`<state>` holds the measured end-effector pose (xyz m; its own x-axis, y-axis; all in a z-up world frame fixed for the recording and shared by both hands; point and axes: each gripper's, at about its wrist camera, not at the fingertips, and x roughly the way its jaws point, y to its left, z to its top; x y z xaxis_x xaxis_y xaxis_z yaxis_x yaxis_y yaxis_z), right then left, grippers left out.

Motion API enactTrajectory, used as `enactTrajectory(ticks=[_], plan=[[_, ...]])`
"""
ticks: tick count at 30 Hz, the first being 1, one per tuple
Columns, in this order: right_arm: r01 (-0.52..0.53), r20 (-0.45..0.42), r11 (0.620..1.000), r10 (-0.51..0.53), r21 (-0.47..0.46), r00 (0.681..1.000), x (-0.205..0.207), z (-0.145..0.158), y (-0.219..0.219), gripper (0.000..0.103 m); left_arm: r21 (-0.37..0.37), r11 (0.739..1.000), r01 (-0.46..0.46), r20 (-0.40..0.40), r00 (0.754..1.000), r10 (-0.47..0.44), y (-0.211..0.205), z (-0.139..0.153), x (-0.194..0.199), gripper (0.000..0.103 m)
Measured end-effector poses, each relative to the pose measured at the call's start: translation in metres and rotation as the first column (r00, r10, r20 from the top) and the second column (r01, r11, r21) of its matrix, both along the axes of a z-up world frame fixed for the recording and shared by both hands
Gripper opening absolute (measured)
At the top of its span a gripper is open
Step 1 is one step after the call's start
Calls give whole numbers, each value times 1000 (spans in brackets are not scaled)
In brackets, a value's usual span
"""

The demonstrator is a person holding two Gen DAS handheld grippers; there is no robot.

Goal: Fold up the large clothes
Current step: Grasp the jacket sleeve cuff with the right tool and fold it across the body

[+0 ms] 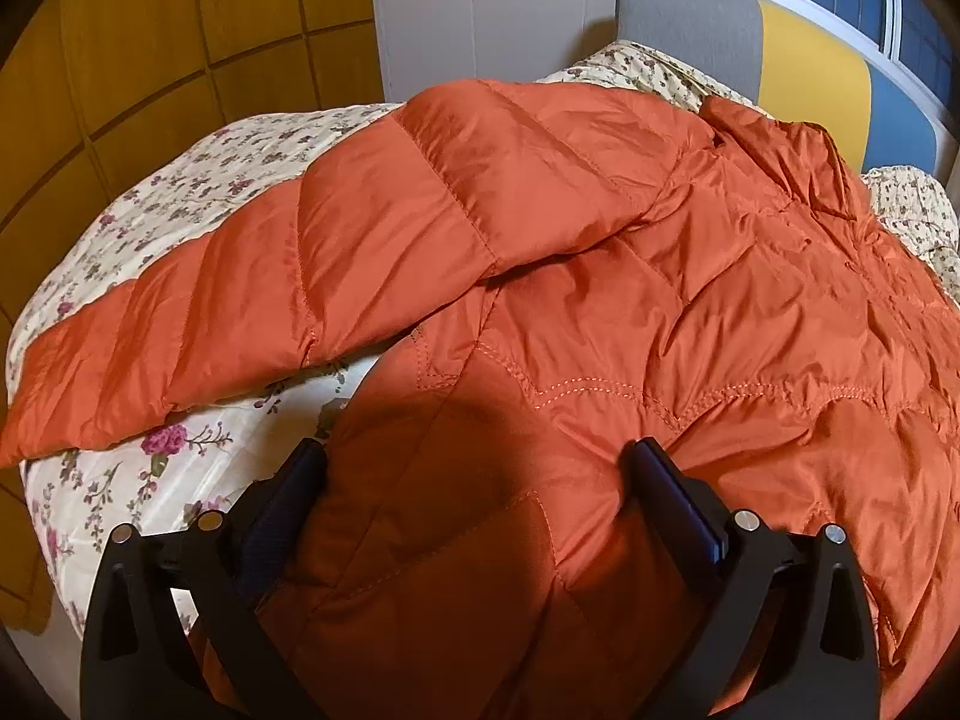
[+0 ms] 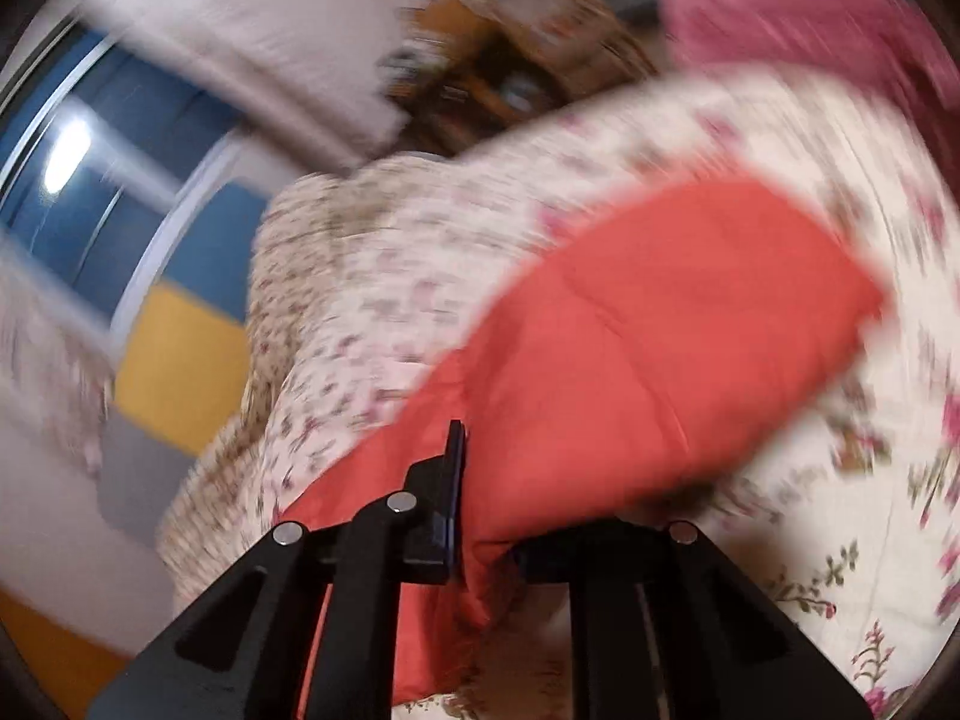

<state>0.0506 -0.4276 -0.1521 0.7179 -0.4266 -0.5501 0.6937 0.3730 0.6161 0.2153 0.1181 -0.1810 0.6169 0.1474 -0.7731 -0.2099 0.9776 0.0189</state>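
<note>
Left wrist view: we are seeing the orange jacket [image 1: 600, 276] lying on the flowered bedspread [image 1: 180, 204], one sleeve [image 1: 252, 300] stretching out left, and our left gripper [image 1: 477, 468] is standing with fingers wide apart over the hem. Right wrist view, badly blurred: our right gripper [image 2: 480, 516] is clamping a fold of the jacket [image 2: 648, 330] above the bedspread [image 2: 840, 540].

You will find no text, label, brand, number or sign that can be read in either view. The orange jacket [image 1: 600, 300] shows you only stitching and no tag, and the flowered bedcover [image 1: 180, 204] carries only its flower pattern. The right wrist view is too blurred for you to read anything there.
</note>
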Motion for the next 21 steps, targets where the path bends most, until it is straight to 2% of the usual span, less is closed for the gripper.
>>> enactTrajectory(ticks=[2, 4, 8, 9, 13, 14, 16, 20, 21], plan=[[-97, -41, 985, 92, -140, 995, 18, 22, 28, 12, -4, 1000, 0, 1, 1000, 0, 1, 0, 0, 100], [-181, -85, 951, 165, -249, 983, 35, 35, 58, 12, -4, 1000, 0, 1, 1000, 0, 1, 0, 0, 100], [-327, -177, 835, 276, -443, 945, 69, 49, 119, 12, -10, 1000, 0, 5, 1000, 0, 1, 0, -1, 100], [-377, -220, 778, 306, -502, 926, 79, 52, 142, 12, -11, 1000, 0, 6, 1000, 0, 2, 0, -1, 100], [-517, -369, 594, 363, -617, 856, 112, 47, 206, 12, -12, 1000, 0, 8, 1000, 0, 2, 0, -1, 100], [-545, -400, 547, 371, -635, 838, 118, 42, 222, 12, -12, 1000, 0, 7, 1000, 0, 2, 0, -1, 100], [-583, -444, 484, 380, -652, 812, 137, 32, 236, 12, -12, 1000, -1, 9, 1000, 1, 2, -1, -1, 100], [-652, -533, 332, 386, -681, 753, 164, 16, 277, 12, -12, 1000, -1, 10, 1000, 1, 2, -1, -1, 100], [-669, -561, 280, 379, -688, 736, 169, 11, 289, 12, -13, 1000, -1, 11, 1000, 1, 2, -1, -1, 100]])
